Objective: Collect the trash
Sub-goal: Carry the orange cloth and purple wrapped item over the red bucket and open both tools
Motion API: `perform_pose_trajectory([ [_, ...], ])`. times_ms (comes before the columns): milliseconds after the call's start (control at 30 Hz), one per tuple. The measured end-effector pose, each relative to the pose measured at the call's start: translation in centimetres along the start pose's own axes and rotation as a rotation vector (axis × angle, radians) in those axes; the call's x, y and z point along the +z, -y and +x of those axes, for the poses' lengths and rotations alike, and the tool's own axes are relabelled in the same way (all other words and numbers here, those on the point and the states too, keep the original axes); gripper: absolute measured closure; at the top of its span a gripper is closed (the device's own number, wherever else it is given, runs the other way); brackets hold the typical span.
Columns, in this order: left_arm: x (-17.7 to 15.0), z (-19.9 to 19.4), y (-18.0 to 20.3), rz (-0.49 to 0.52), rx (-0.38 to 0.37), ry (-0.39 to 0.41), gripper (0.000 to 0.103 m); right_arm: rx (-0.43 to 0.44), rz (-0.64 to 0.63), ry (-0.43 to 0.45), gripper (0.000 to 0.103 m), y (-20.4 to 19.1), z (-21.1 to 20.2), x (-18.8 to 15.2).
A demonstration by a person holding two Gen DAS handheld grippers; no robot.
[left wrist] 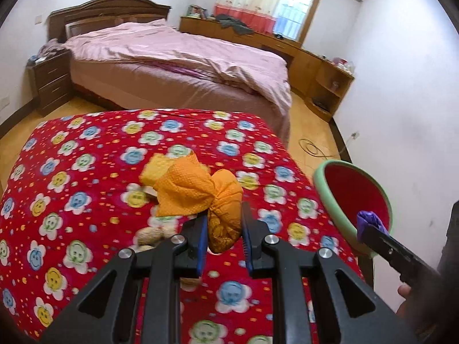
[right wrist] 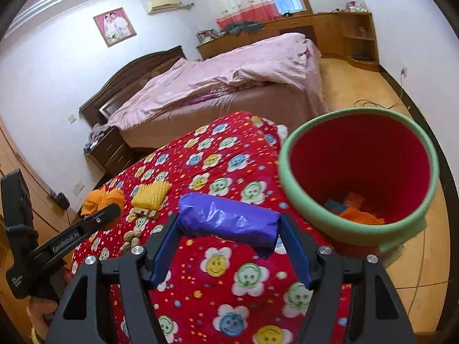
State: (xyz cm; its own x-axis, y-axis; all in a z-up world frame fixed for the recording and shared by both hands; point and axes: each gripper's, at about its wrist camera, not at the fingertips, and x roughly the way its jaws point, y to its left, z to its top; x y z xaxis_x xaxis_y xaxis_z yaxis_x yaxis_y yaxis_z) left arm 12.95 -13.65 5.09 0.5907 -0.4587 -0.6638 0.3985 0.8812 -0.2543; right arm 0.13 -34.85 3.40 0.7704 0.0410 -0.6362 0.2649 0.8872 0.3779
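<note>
My left gripper [left wrist: 223, 223] is shut on an orange crumpled paper towel [left wrist: 200, 192], held above the red flowered cloth [left wrist: 86, 172]. My right gripper [right wrist: 229, 223] is shut on a purple plastic bag roll [right wrist: 229, 220], held just left of the red bin with a green rim [right wrist: 358, 172]. The bin shows in the left wrist view [left wrist: 352, 197] at the right, with the right gripper's purple roll [left wrist: 370, 220] at its rim. Orange and blue scraps [right wrist: 355, 209] lie inside the bin. The left gripper with the orange towel [right wrist: 100, 197] shows at the left of the right wrist view.
A yellow sponge-like piece [right wrist: 150, 195], a small wooden piece [right wrist: 146, 212] and some peanuts [right wrist: 132, 238] lie on the cloth. A bed with a pink cover [left wrist: 178, 57] stands behind. Wooden cabinets [left wrist: 315, 66] line the far wall. A cable [left wrist: 312, 146] lies on the floor.
</note>
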Motion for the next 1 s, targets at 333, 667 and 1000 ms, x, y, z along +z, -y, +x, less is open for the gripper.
perform_pose_trajectory([
  [333,-0.4,0.8,5.0,0.081,-0.078,-0.04,0.083,-0.035,0.078,0.07,0.032,4.8,-2.8,0.7],
  [667,-0.4,3.1,9.8,0.157,-0.135,-0.081,0.083,-0.073,0.15,0.11,0.032,9.1,-3.8,1.5],
  [1000,-0.1,6.5,15.1,0.244,-0.202,-0.124,0.083,-0.115,0.203,0.145,0.032,12.9,-4.1,3.0],
])
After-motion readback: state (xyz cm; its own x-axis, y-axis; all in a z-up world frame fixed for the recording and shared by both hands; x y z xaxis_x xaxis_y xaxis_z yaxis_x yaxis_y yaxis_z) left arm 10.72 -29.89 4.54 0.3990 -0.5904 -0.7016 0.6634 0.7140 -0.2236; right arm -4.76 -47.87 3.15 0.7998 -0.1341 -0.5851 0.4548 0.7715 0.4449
